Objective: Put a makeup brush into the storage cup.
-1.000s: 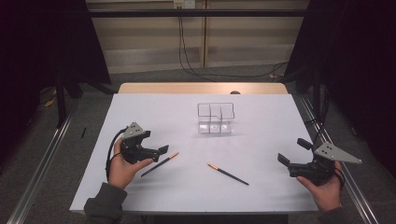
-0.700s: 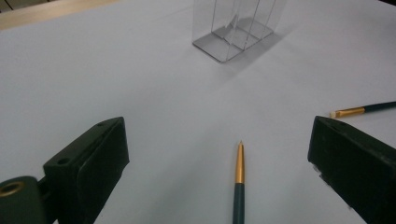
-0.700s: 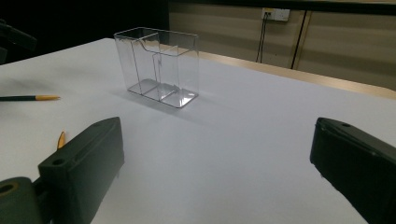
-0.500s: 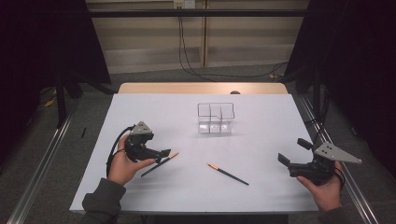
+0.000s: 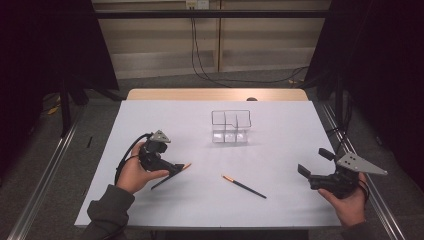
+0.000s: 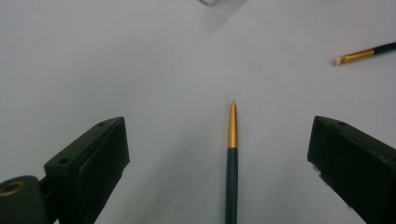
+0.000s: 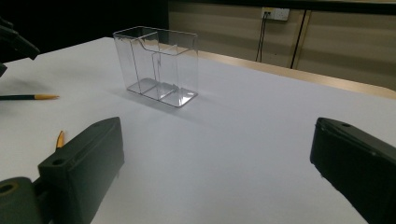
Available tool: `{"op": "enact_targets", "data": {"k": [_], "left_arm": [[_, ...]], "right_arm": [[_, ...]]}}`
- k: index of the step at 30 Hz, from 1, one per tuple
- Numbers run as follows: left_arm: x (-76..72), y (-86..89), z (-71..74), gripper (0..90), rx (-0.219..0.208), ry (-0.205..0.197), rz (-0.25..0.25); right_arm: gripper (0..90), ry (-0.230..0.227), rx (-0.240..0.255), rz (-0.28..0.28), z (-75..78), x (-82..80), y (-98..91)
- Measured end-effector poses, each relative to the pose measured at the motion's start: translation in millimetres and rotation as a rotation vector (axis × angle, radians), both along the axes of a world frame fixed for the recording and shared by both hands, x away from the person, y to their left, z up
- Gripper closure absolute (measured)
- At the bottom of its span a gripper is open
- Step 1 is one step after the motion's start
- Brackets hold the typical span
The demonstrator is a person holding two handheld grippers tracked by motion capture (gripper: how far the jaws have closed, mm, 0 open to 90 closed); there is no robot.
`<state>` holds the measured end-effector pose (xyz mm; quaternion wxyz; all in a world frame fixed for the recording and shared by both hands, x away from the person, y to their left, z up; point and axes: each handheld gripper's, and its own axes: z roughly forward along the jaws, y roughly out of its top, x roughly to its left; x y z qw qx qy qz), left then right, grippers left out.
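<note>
A dark pen with a gold tip [image 6: 231, 158] lies on the white table, between the wide-apart jaws of my left gripper [image 6: 219, 125], which is open and touches nothing. From above, this gripper [image 5: 169, 170] tilts down over that pen [image 5: 186, 166] at the table's left. A second dark pen with a gold end [image 5: 244, 186] lies near the middle front; its end [image 6: 355, 56] also appears in the left gripper view. My right gripper [image 5: 314, 161] hovers open at the front right, holding nothing. A clear divided container [image 5: 230, 127] stands empty at the centre.
The white sheet [image 5: 280, 125] covers the table up to a wooden strip [image 5: 215, 94] at the far edge. In the right gripper view the container [image 7: 156, 65] stands ahead to the left, with both pens [image 7: 28, 97] beyond the left jaw. Metal rails run along both sides.
My left gripper has moved slightly right and tipped down over the pen, jaws now on either side of it. The right gripper has stayed still.
</note>
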<state>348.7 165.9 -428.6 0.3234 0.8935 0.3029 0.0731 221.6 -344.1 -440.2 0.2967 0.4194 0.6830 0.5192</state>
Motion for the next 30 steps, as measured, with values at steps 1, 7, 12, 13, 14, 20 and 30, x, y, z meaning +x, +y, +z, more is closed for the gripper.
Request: {"op": "enact_targets", "data": {"k": [1, 7, 12, 13, 14, 20, 30], "left_arm": [[1.2, -1.0, 0.8, 5.2, 0.022, 0.022, -0.016], [3.1, -4.6, 0.9, 5.2, 0.097, 0.056, -0.045], [3.8, -9.3, 1.4, 5.7, 0.161, 0.093, -0.067], [3.9, -9.9, 1.3, 5.7, 0.171, 0.107, -0.067], [3.9, -10.5, 0.9, 5.9, 0.180, 0.113, -0.067], [5.0, -12.4, 0.9, 7.2, 0.238, 0.151, -0.094], [4.4, -13.8, -2.6, 11.2, 0.289, 0.194, -0.099]], "right_arm": [[2.2, -0.001, 0.000, -0.003, 0.2, -0.2, 0.0], [2.2, -0.001, -0.001, -0.001, 0.2, -0.3, -0.1], [2.2, -0.001, 0.000, -0.002, 0.0, -0.1, -0.1], [2.2, -0.001, 0.000, 0.001, 0.0, 0.1, -0.1], [2.2, 0.000, -0.001, 0.000, 0.1, -0.1, -0.1], [2.2, -0.001, 0.001, 0.002, 0.0, 0.1, 0.1], [2.2, 0.000, 0.001, 0.002, -0.1, 0.2, 0.1]]}}
